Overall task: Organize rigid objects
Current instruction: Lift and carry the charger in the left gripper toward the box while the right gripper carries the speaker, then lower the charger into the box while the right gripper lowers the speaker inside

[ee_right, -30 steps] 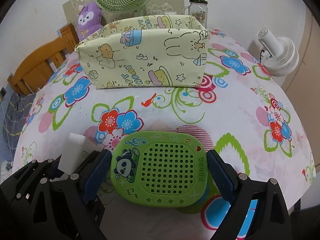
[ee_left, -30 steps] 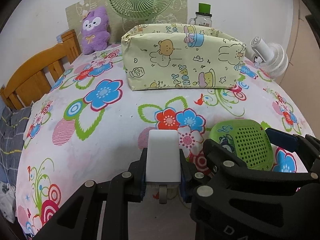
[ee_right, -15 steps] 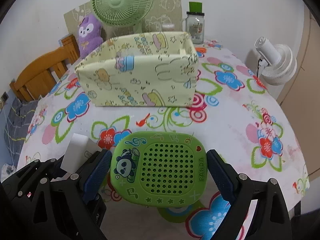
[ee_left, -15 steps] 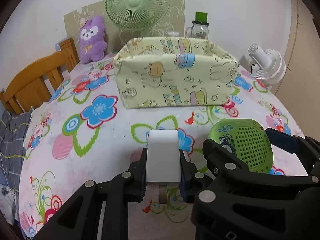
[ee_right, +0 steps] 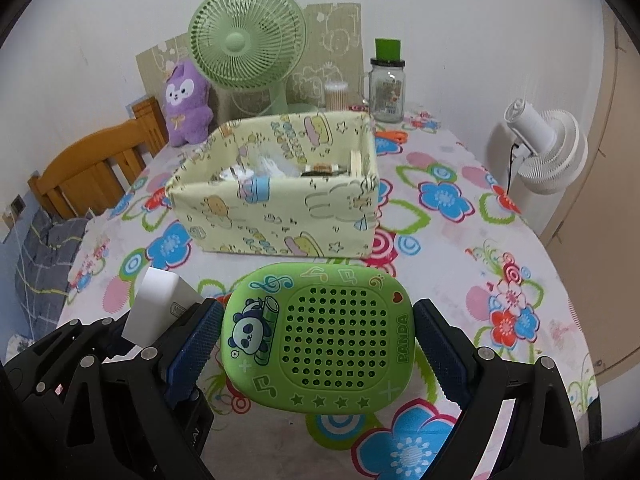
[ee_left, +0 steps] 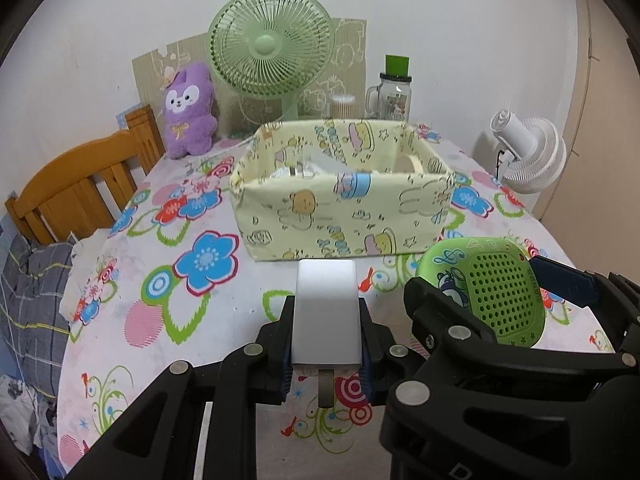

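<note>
- 2 grippers, each carrying 1 item, both held clear above the table [ee_left: 120, 320].
- Left gripper [ee_left: 325, 342]: clenched on 1 white charger block [ee_left: 325, 316], pads pressing its two sides; a metal prong shows below it.
- Right gripper [ee_right: 318, 344]: grasping 1 green panda speaker [ee_right: 320, 336], blue pads touching its left and right edges.
- 1 yellow cartoon-print fabric bin [ee_left: 340, 208] sits mid-table, beyond both held items, open top; several items inside, count cannot be told.
- 2 fans: 1 green desk fan [ee_left: 270, 46] behind the bin, 1 white fan [ee_left: 528, 152] off the table's right edge.
- 1 purple plush [ee_left: 188, 112], 1 glass jar with green lid [ee_left: 394, 92], 1 cotton-swab tub [ee_left: 342, 105] at the back.
- 1 wooden chair [ee_left: 76, 192] at left.
</note>
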Available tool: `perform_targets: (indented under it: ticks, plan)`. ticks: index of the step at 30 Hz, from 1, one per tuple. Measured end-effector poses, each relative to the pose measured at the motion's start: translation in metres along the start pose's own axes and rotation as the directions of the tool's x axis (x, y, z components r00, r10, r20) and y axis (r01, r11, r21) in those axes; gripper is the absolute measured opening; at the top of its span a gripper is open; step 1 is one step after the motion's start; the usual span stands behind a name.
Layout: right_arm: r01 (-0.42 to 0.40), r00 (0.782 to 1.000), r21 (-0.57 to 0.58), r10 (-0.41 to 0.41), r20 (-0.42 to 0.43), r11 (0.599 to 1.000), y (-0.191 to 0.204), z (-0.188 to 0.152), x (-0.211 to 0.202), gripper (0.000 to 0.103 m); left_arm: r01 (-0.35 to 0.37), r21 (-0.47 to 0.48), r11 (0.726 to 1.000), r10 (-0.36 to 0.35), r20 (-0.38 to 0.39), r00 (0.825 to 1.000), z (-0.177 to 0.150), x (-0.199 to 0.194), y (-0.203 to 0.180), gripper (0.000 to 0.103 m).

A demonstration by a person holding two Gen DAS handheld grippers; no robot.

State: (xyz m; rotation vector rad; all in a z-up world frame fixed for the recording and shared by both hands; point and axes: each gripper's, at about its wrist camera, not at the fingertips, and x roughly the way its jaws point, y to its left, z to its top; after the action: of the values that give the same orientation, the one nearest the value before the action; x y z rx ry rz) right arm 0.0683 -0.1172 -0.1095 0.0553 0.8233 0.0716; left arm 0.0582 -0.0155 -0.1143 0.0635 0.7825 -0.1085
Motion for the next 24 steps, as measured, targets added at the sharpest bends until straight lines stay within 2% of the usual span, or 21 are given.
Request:
perform_targets:
  ticks: [24]
  plan:
    - [-0.016, 0.996, -0.010, 0.016, 0.084, 1.000, -0.007, 0.038, -0.032, 0.095, -0.019, 0.000, 1.000, 0.019, 0.080, 0.997, 0.040, -0.027, -0.008, 0.025]
